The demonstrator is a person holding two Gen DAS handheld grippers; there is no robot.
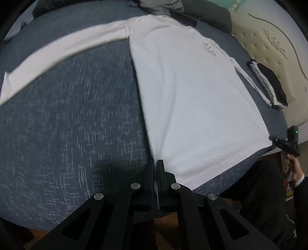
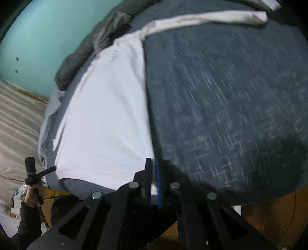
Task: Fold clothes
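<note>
The white long-sleeved shirt [image 1: 188,92] lies flat on the blue bed cover [image 1: 67,130], hem toward the near edge of the bed, one sleeve [image 1: 57,52] stretched straight out to the side over bare cover, the other sleeve [image 2: 211,18] likewise spread on its side. Wide open stretches of cover flank the body of the shirt on both sides; a dark grey bundle of cloth [image 2: 92,44] crowds the collar end, and a folded black-and-white garment [image 1: 269,82] sits near the padded headboard [image 1: 269,38]. The left gripper [image 1: 156,165] has its jaws pressed together on one hem corner; the right gripper [image 2: 153,163] has its jaws nearly closed, pinching the opposite hem corner. Both grippers point low along the bed, each handle gripped in a hand [image 2: 32,196].
</note>
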